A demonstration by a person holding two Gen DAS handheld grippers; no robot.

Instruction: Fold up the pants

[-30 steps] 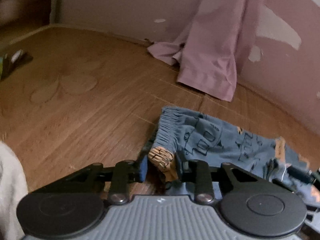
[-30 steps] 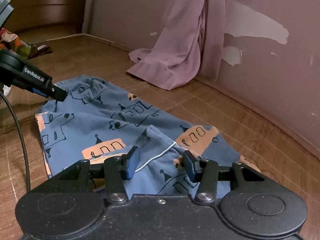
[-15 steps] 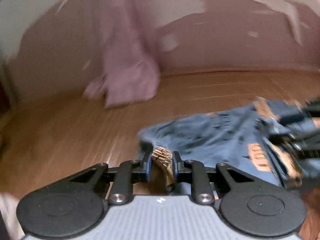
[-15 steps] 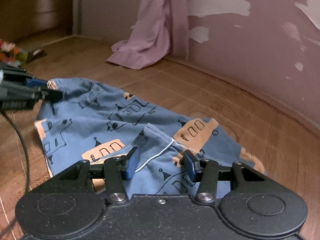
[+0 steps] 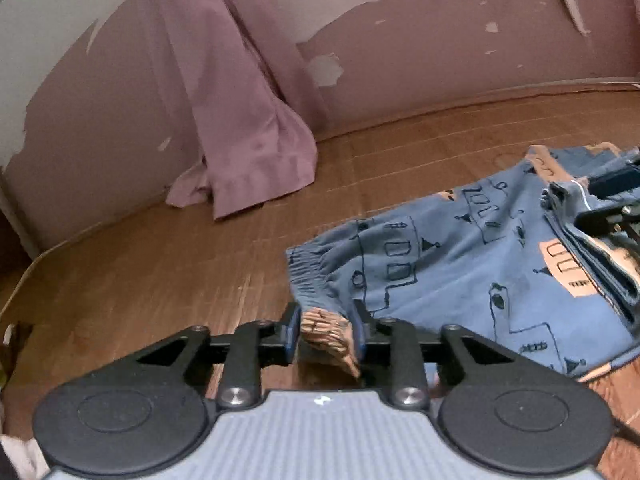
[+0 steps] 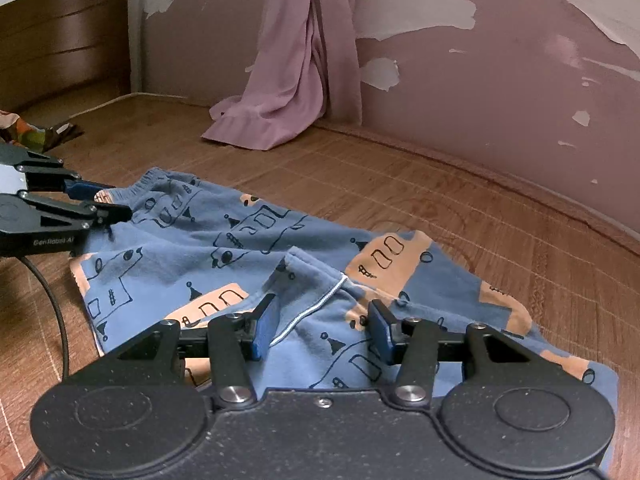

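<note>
Blue pants (image 5: 460, 272) printed with orange patches and line drawings lie spread on the wooden floor. My left gripper (image 5: 326, 334) is shut on the gathered orange corner of the waistband (image 5: 324, 330). From the right wrist view the left gripper (image 6: 110, 206) sits at the pants' far left edge. My right gripper (image 6: 322, 328) is closed on a raised fold of the pants (image 6: 312, 280) near a white-stitched seam. At the right edge of the left wrist view, the right gripper (image 5: 600, 200) shows with fabric bunched over it.
A mauve curtain (image 6: 288, 92) hangs against the peeling wall and pools on the floor (image 6: 500, 240). Dark wooden furniture (image 6: 64, 40) and a colourful cloth (image 6: 24, 132) are at the far left. A black cable (image 6: 52, 300) trails from the left gripper.
My left gripper has swung round with the waistband corner and now faces the wall and the pants' length. The right gripper has kept its hold on the fold, with its view shifted slightly.
</note>
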